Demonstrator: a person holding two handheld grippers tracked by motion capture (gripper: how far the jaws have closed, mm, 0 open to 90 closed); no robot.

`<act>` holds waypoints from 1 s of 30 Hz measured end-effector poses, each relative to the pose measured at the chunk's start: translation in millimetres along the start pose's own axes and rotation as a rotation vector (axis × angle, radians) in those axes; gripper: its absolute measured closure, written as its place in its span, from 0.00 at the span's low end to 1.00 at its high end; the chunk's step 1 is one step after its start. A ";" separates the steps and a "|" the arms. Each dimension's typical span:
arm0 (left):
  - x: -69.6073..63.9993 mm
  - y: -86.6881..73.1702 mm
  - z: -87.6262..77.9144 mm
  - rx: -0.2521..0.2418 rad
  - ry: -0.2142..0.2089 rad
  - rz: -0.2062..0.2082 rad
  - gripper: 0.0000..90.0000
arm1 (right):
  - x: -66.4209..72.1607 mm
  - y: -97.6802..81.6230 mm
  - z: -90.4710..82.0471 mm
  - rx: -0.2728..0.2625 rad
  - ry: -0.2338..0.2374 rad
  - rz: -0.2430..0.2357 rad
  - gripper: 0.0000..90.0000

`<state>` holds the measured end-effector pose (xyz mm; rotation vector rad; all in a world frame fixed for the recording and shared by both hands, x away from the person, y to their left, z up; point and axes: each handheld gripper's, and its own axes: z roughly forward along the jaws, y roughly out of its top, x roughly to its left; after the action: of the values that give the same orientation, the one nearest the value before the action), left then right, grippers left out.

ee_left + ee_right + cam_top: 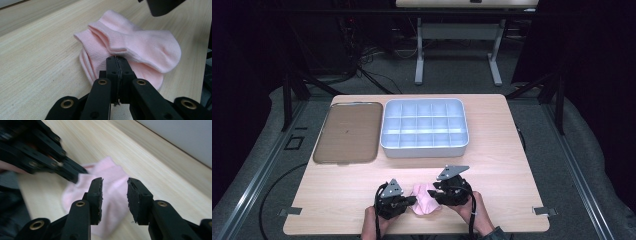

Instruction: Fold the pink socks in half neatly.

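A pair of pink socks [424,204] [142,45] [111,173] lies folded on the wooden table [512,165] near its front edge. My left gripper [414,200] [116,60] comes at them from the left, jaws shut together with the tips pinching the socks' near edge. My right gripper [435,193] [115,187] sits at their right side. Its jaws stand apart above the fabric, with pink cloth showing in the gap and neither pad pressing on it. In the right gripper view the left gripper [75,176] shows blurred, touching the socks' far edge.
A grey box [424,150] divided into several compartments stands at the table's far middle. A flat brown tray [347,132] lies to its left. Bare tabletop stretches between the box and the socks. Another table's legs [419,55] stand on the floor beyond.
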<state>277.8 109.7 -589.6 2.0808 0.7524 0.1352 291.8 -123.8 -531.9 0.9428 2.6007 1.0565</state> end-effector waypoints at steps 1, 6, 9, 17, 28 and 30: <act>0.0 0.0 0.0 0.000 0.000 0.000 0.99 | 0.0 0.0 0.0 0.000 0.000 0.000 0.71; 0.4 0.1 -0.3 0.002 -0.005 0.001 0.97 | 9.7 -3.5 26.6 0.088 0.016 -0.048 0.69; -0.1 -0.1 -1.1 -0.005 0.006 0.004 0.92 | 10.5 -5.7 33.3 0.095 0.015 -0.043 0.74; -5.4 -1.0 -15.2 -0.006 0.049 -0.021 0.90 | 16.9 -7.1 37.7 0.114 -0.004 -0.054 0.92; 0.5 -7.4 -10.1 -0.012 0.036 -0.038 0.96 | 14.8 -6.4 34.1 0.082 -0.006 -0.020 0.79; 1.6 -7.3 -10.0 -0.011 0.031 -0.040 0.96 | 15.2 -5.5 33.2 0.086 -0.007 -0.027 0.80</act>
<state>272.2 120.8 -589.6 2.0555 0.8098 0.1488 289.9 -98.7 -558.9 0.9248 2.6641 0.9403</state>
